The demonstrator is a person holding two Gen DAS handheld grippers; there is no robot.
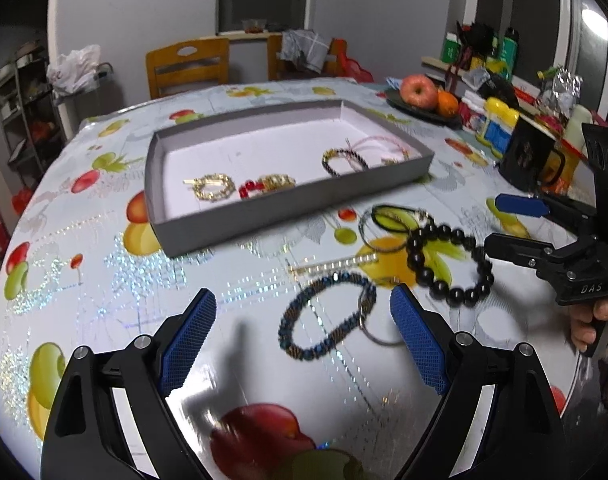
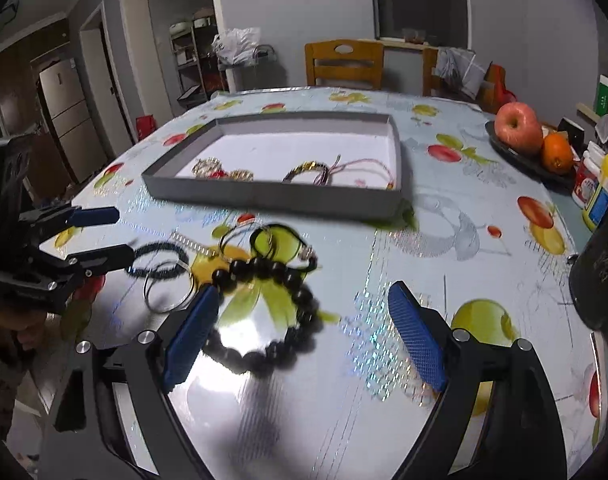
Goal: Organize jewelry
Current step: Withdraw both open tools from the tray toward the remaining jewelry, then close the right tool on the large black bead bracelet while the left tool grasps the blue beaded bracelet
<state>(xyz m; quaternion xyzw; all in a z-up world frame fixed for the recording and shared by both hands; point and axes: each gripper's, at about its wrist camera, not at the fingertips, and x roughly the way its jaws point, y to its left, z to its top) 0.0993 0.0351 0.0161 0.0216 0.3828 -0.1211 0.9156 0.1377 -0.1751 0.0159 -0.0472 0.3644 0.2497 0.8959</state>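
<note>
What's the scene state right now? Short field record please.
surface: table with fruit-print cover
tray: grey, shallow, already holds several bracelets
outside tray: black bead bracelet, blue bracelet, metal ring, hair clip, thin black cord
left gripper: open, empty, blue bracelet lying ahead between its fingers
right gripper: open, empty, over black bead bracelet
far side: apple and orange on dark plate
</note>
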